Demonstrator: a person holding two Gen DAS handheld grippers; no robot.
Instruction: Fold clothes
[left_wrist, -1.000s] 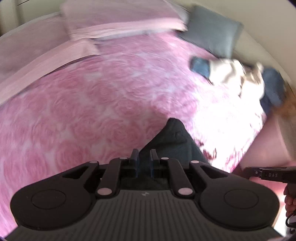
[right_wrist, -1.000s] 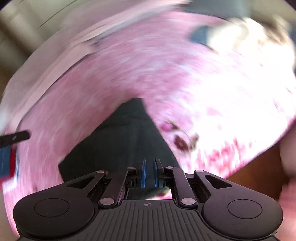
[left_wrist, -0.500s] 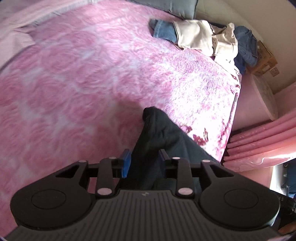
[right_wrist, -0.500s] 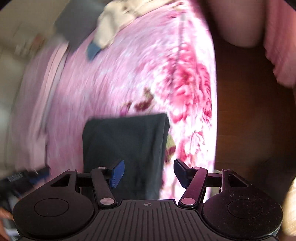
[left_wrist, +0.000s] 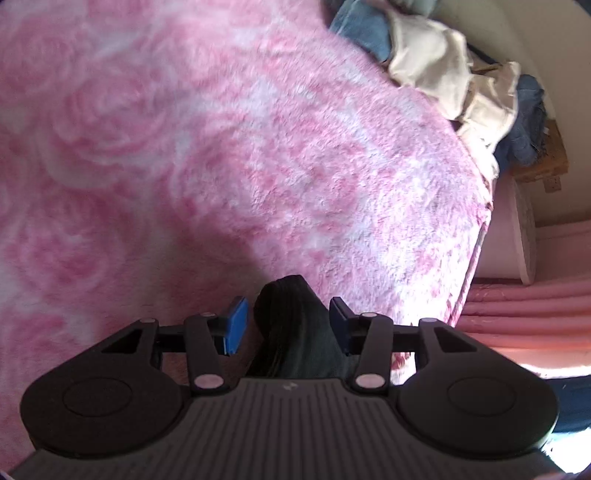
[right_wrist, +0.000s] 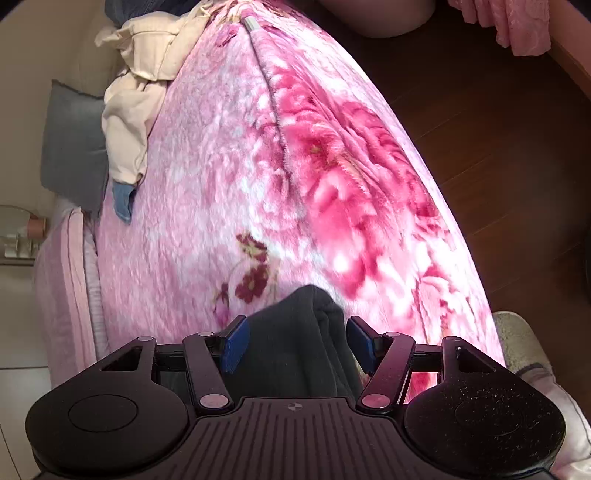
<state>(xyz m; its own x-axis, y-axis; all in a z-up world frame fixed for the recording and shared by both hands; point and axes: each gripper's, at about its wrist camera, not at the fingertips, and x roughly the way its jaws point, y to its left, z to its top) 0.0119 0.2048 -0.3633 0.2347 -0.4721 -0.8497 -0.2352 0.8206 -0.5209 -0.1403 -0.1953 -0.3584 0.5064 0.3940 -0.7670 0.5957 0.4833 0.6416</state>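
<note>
While the left gripper (left_wrist: 286, 325) opens its jaws, a dark garment (left_wrist: 295, 328) lies between the blue pads, untouched, at 6 o'clock in its view. The right gripper (right_wrist: 295, 345) stands wide over the same cloth, pads clear of it. The garment rests near the edge of the pink blanket (left_wrist: 258, 147). To release well, let the fold settle flat before drawing both grippers away. At 1 o'clock, far off, a clothes pile (left_wrist: 450, 70) waits.
</note>
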